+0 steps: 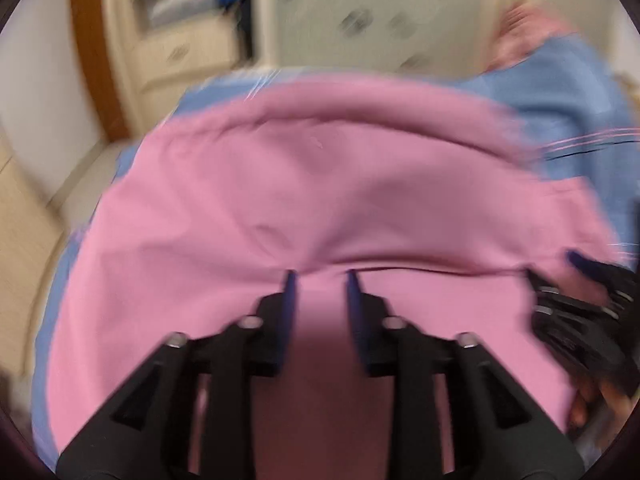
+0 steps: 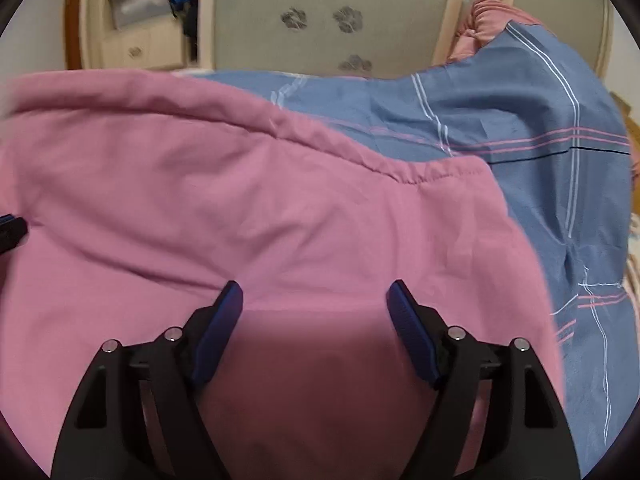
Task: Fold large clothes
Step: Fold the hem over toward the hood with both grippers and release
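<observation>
It was a home bedroom: a plaid bedsheet [image 2: 520, 128], padded headboard [image 2: 320, 20] at twelve o'clock, cream cabinet [image 2: 132, 48] at eleven.

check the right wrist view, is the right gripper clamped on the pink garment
No, the right gripper has its jaws spread wide apart above the pink garment, with no fabric pinched between them.

Soft cloth, matt plastic

We see a pink garment [image 2: 248, 216] of matt, faintly creased cloth on a blue striped woven sheet [image 2: 520, 128]; our right hand-held gripper [image 2: 316, 300] is matt black plastic with blue pads [image 2: 412, 340] and shiny metal pins.
</observation>
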